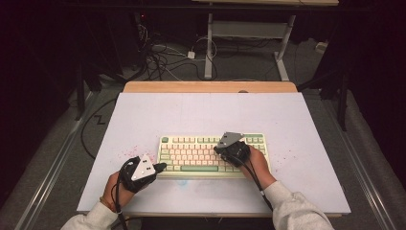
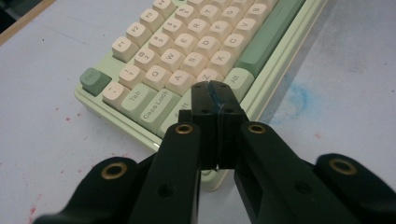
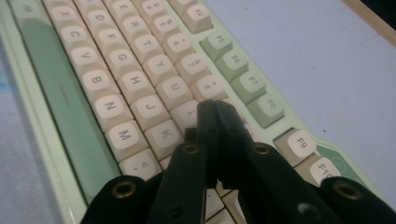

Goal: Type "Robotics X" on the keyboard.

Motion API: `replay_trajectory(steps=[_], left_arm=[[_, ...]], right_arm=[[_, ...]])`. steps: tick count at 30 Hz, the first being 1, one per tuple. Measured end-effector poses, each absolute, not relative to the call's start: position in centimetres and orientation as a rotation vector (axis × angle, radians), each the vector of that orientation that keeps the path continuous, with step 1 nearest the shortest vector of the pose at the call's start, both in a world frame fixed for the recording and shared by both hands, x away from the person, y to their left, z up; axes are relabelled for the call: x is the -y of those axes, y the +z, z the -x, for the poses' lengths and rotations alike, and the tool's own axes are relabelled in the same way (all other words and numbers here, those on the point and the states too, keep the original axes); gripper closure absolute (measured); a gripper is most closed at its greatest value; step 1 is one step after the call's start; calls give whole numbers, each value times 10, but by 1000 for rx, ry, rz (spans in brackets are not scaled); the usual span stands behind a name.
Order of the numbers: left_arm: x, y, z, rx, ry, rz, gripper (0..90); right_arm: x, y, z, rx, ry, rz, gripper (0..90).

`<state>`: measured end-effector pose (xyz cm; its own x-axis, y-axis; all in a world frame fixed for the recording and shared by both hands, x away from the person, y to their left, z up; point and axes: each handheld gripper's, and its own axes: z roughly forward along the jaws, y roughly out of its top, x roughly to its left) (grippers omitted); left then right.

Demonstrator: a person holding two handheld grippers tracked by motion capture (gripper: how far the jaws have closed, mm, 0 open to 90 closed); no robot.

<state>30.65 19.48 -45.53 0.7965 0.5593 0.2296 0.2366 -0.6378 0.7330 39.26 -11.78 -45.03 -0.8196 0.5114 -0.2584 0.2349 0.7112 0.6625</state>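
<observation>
Keyboard (image 1: 213,156) near front-middle of white table (image 1: 306,120), typing under way. Left gripper (image 2: 217,93) pressed together, empty, tip over bottom-left keys near Alt. Right gripper (image 3: 214,109) likewise together, empty, over keys near I and 9. Progress unclear, probably more keys left. Bare surface all round; front edge close behind both hands.
</observation>
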Motion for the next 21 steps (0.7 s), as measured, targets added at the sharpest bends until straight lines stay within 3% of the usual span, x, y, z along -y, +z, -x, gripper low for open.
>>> replay_trajectory(steps=[20, 21], left_arm=[[-194, -455, -307, -584, 598, -2264, 872], [-194, -455, -307, -586, 606, -2266, 813]], right_arm=[[135, -423, -369, -2385, 1042, -569, 900], [136, -421, -367, -2380, 1052, -567, 900]])
